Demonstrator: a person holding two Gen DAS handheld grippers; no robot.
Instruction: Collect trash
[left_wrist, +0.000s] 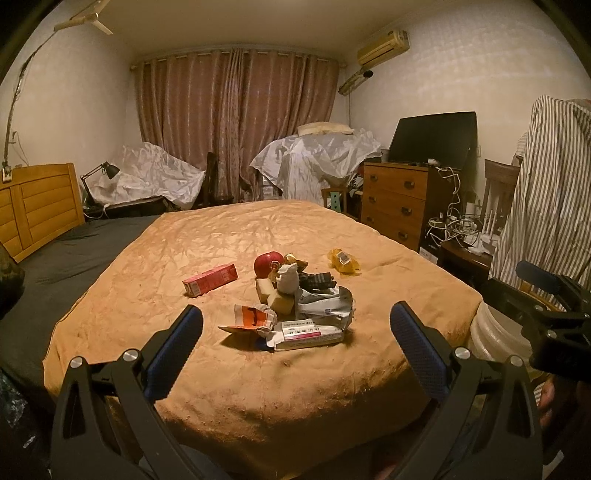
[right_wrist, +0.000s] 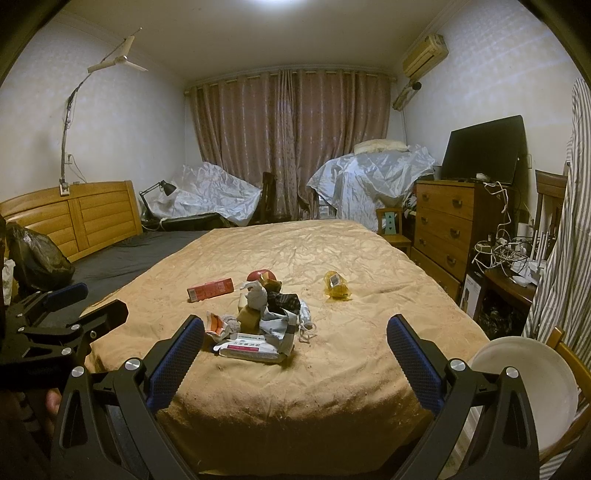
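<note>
i hold my left gripper and right gripper back from the tan bedspread, jaws spread and empty, ready to approach. the crumpled wrapper-and-box trash pile sits mid-bedspread; a round white bucket waits right of it.

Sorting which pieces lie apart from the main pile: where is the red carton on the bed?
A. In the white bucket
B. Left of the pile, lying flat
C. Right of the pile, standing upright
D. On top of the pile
B: the red carton lies flat on the bedspread, left of the pile.
</note>
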